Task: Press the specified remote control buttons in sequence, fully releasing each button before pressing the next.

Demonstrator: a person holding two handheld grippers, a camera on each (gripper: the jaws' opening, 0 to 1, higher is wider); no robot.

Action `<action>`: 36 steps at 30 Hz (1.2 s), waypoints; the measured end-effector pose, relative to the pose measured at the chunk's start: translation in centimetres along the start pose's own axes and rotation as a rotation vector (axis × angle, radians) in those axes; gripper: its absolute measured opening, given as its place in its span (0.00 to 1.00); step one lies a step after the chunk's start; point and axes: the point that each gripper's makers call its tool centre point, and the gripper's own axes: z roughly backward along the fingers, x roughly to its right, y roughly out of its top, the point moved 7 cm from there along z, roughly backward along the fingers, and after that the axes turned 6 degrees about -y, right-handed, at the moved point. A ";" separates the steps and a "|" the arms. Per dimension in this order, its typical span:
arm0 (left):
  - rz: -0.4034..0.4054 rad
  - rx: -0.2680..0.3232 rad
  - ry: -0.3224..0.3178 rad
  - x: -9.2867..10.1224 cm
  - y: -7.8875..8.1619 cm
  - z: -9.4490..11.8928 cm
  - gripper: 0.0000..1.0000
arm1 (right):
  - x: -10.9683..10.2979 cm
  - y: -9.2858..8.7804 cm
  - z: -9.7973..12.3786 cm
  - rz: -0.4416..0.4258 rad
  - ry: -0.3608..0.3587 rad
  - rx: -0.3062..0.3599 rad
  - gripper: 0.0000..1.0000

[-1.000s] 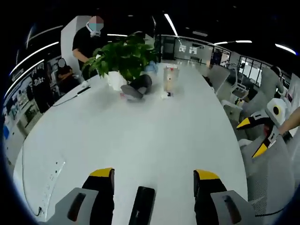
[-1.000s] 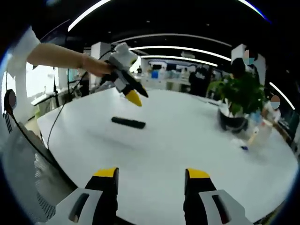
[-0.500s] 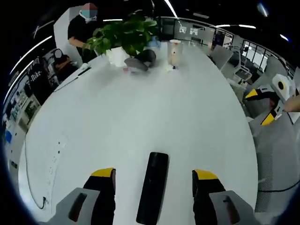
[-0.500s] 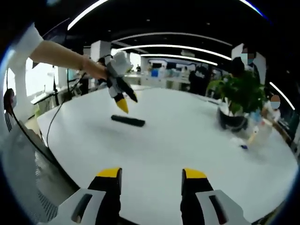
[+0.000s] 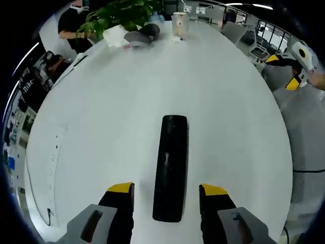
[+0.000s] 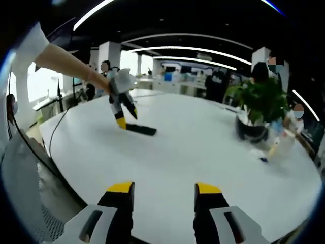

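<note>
A black remote (image 5: 170,165) lies lengthwise on the white table (image 5: 101,112), its near end between the jaws of my left gripper (image 5: 167,189). Those jaws stand open with a gap on each side of the remote. In the right gripper view a hand holds the left gripper (image 6: 120,104) tipped down, its yellow tip just over the left end of the remote (image 6: 142,129). My right gripper (image 6: 164,188) is open near the table's edge with nothing between its fingers. It also shows far off as the right gripper (image 5: 293,63).
A potted plant (image 6: 261,104) and a dark pot (image 6: 251,133) stand at the far end with a cup (image 5: 179,23). People sit beyond the plant. A power strip (image 5: 55,152) with its cable lies along the left edge. A grey mesh chair (image 5: 307,127) is beside the table.
The left gripper has come down and forward over the remote, which now lies between its jaws. The right gripper has stayed almost where it was.
</note>
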 end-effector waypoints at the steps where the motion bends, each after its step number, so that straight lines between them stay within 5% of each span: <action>1: 0.002 0.005 -0.001 -0.1 -0.1 0.0 0.47 | 0.0 0.0 0.0 -0.002 0.003 -0.003 0.44; 9: 0.037 0.033 0.009 -0.2 -1.8 0.2 0.39 | -0.1 -0.1 -0.2 0.012 0.013 -0.011 0.42; 12: 0.057 0.074 0.019 -0.1 -1.9 0.0 0.35 | 0.0 0.0 -0.3 0.013 0.013 -0.011 0.41; 36: 0.089 0.130 0.023 0.5 -2.2 -0.2 0.24 | 0.0 0.1 -0.3 0.003 0.036 0.013 0.39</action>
